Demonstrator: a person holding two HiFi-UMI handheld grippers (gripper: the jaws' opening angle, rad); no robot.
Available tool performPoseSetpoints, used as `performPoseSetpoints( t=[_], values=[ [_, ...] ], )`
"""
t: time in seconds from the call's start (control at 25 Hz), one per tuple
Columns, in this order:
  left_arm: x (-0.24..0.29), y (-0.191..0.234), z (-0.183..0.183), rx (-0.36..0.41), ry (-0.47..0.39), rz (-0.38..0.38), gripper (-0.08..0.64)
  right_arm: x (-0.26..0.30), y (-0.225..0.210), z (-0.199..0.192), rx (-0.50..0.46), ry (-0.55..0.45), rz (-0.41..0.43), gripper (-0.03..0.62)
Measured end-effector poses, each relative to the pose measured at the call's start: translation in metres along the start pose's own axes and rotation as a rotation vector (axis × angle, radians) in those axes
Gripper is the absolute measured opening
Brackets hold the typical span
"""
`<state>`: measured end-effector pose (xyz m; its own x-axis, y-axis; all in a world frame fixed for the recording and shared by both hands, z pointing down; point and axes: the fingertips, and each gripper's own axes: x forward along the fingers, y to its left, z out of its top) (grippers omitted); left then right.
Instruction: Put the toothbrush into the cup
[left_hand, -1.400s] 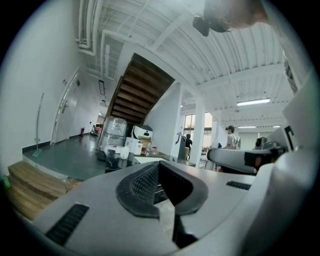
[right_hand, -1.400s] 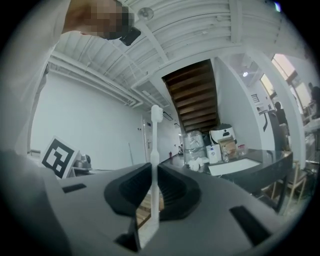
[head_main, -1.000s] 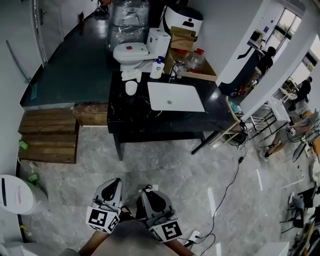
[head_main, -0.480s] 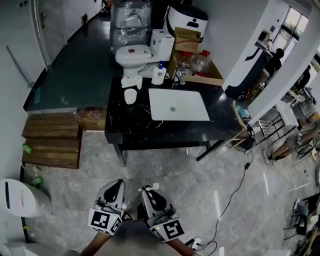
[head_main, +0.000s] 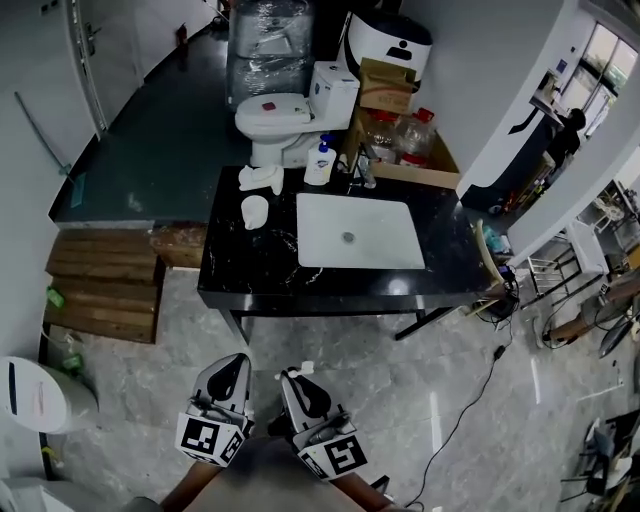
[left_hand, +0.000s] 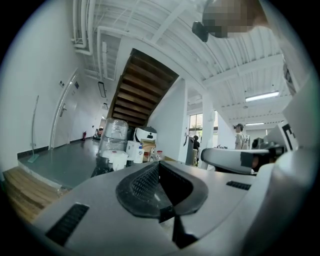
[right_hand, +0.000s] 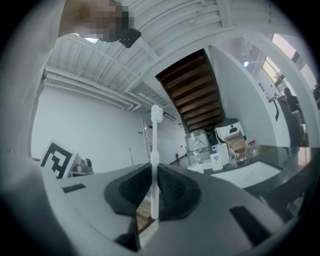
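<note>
Right gripper (right_hand: 154, 186) clamps the toothbrush (right_hand: 155, 150) upright, bristles above the jaws; left gripper (left_hand: 160, 187) is closed, empty. I see the cup (head_main: 255, 211) well apart, on the counter (head_main: 450, 262).

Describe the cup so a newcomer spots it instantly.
Find the black counter with the white sink set in it. The cup stands on it left of the sink: a plain white upright cylinder, unlike the crumpled white cloth beyond it.
</note>
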<state>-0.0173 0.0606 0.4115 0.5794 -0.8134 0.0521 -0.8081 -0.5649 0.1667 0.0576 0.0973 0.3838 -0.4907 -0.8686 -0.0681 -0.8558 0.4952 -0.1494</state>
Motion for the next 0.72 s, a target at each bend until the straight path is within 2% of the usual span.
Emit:
performPoseSetpoints(
  t=[0.32, 0.72],
  values=[
    [0.041, -0.007, 0.007, 0.017, -0.02, 0.037, 0.009, 0.018, -0.04, 0.005, 0.008, 0.008, 0.051, 0.044],
    [0.066, -0.012, 0.008, 0.021, -0.019, 0.071, 0.009, 0.03, -0.064, 0.008, 0.018, 0.008, 0.094, 0.044]
  ],
)
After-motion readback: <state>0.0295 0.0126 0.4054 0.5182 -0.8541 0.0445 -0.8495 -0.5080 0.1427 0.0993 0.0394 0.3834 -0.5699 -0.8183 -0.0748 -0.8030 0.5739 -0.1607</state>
